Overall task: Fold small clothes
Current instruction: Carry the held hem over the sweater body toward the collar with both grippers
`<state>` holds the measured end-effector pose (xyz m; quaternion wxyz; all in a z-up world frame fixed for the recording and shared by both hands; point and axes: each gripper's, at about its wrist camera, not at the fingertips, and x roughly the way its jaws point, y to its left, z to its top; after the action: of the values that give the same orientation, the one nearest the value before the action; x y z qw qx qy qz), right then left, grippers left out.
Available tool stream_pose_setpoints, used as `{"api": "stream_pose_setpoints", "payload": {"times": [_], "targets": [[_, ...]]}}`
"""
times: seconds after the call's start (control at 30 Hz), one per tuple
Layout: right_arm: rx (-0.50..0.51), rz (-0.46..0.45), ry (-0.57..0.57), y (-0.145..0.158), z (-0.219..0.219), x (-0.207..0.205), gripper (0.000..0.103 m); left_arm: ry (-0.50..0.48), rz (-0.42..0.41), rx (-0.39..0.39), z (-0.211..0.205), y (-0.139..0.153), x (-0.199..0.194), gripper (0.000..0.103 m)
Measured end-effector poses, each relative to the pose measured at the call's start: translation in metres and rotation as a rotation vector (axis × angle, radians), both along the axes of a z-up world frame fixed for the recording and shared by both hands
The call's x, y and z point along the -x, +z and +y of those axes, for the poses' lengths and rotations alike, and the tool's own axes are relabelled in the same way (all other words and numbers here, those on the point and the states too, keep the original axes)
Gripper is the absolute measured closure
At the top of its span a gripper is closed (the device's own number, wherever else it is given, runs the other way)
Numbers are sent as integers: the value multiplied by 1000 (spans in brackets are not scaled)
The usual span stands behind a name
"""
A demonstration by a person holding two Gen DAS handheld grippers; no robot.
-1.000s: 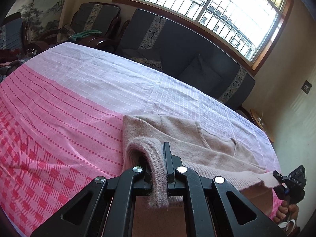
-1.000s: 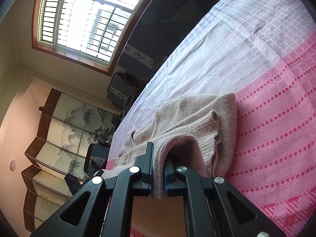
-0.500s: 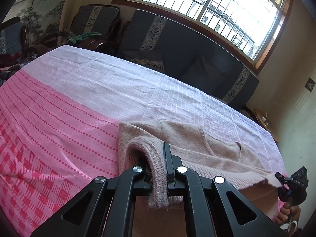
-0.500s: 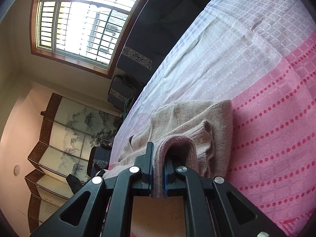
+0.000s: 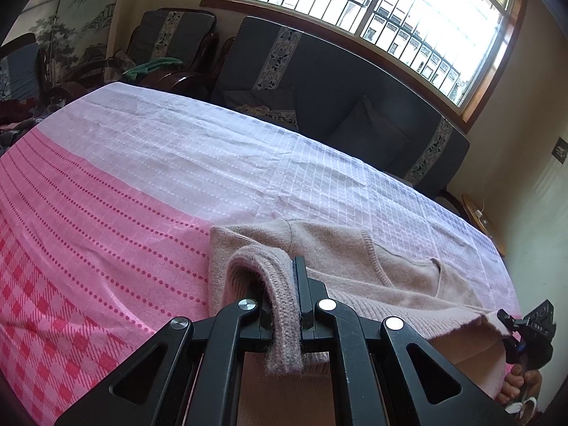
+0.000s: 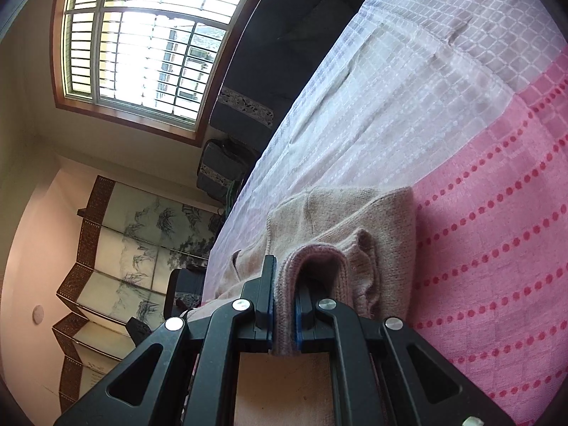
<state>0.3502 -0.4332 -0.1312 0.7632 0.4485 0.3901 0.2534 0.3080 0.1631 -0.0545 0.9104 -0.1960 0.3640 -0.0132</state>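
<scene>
Between both hand-held grippers, left (image 5: 296,305) and right (image 6: 284,305), clamped sweater (image 5: 355,255) hem has crept nearer; fold progressing.

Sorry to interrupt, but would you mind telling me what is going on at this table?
A person is folding a small pink knit sweater on a table covered with a pink and white cloth. Each hand holds a gripper, and both are shut on the sweater's ribbed edge: the left gripper at one end, the right gripper at the other. That edge is lifted off the cloth and doubled over, while the rest of the sweater lies flat on the table. The fold is not yet laid down.
</scene>
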Motion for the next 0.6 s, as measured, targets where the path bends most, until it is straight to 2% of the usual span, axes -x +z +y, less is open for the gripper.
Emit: {"api": "stream_pose_setpoints", "payload": {"times": [0.6], "targets": [[-7,-12,-20,-4,1,-2,94,0,17,-17,-4,-6,-10,96]]}}
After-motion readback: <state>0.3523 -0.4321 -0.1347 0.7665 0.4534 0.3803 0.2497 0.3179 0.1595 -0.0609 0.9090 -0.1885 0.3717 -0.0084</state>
